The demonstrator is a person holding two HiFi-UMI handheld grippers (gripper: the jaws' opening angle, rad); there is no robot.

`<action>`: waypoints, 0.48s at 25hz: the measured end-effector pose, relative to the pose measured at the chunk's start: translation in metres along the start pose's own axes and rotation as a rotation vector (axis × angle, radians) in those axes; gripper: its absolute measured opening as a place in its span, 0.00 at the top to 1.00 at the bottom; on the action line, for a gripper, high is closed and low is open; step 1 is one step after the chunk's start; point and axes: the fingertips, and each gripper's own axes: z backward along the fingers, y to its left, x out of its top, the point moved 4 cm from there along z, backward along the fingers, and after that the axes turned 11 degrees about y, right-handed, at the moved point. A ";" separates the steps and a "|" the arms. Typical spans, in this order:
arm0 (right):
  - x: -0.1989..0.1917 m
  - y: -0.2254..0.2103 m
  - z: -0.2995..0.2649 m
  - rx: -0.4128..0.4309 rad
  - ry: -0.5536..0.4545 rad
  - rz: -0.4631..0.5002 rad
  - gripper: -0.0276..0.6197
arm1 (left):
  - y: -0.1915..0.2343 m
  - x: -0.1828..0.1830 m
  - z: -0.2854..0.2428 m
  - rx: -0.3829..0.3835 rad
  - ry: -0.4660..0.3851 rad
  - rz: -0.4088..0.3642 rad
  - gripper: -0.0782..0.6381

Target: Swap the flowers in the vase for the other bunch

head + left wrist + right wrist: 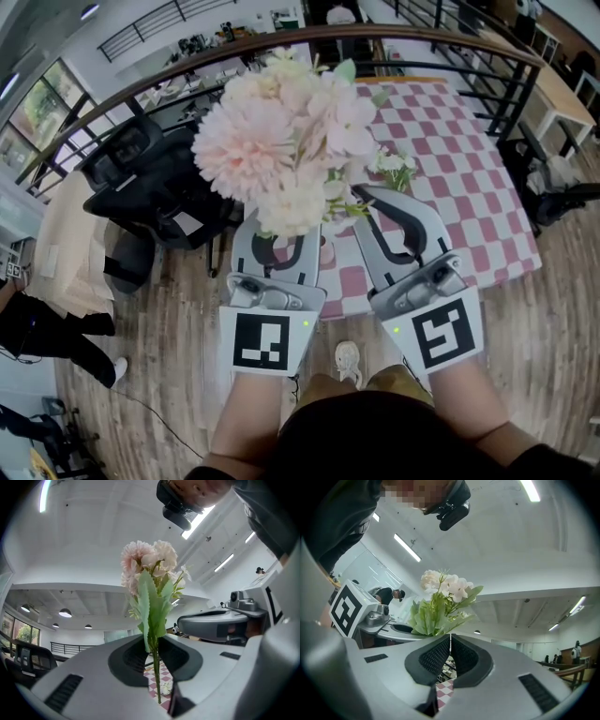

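The pink bunch (281, 141) stands upright in my left claw (152, 648), which pinches its thin stem (156, 677) low down. The blooms tower above the jaws and the stem end hangs just below them. That top-heavy head could swing or slide through so narrow a grip. My right claw (450, 644) is pressed together, seemingly on nothing, just beside the leaves, and could snag them. The blooms also hide what lies beyond the claws, so lowering the stem over the chequered table (450, 178) would be near blind.
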 end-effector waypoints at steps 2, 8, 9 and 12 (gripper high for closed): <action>0.001 0.000 -0.002 0.000 0.000 0.001 0.91 | 0.002 0.000 -0.001 -0.003 -0.004 0.003 0.80; 0.000 -0.003 -0.012 -0.006 0.004 -0.016 0.91 | 0.010 -0.002 -0.004 -0.022 -0.011 0.006 0.80; 0.000 -0.004 -0.014 -0.009 0.004 -0.014 0.91 | 0.012 -0.003 -0.006 -0.024 -0.010 0.009 0.80; -0.002 -0.006 -0.020 -0.012 0.001 -0.015 0.91 | 0.014 -0.007 -0.008 -0.030 -0.006 0.019 0.80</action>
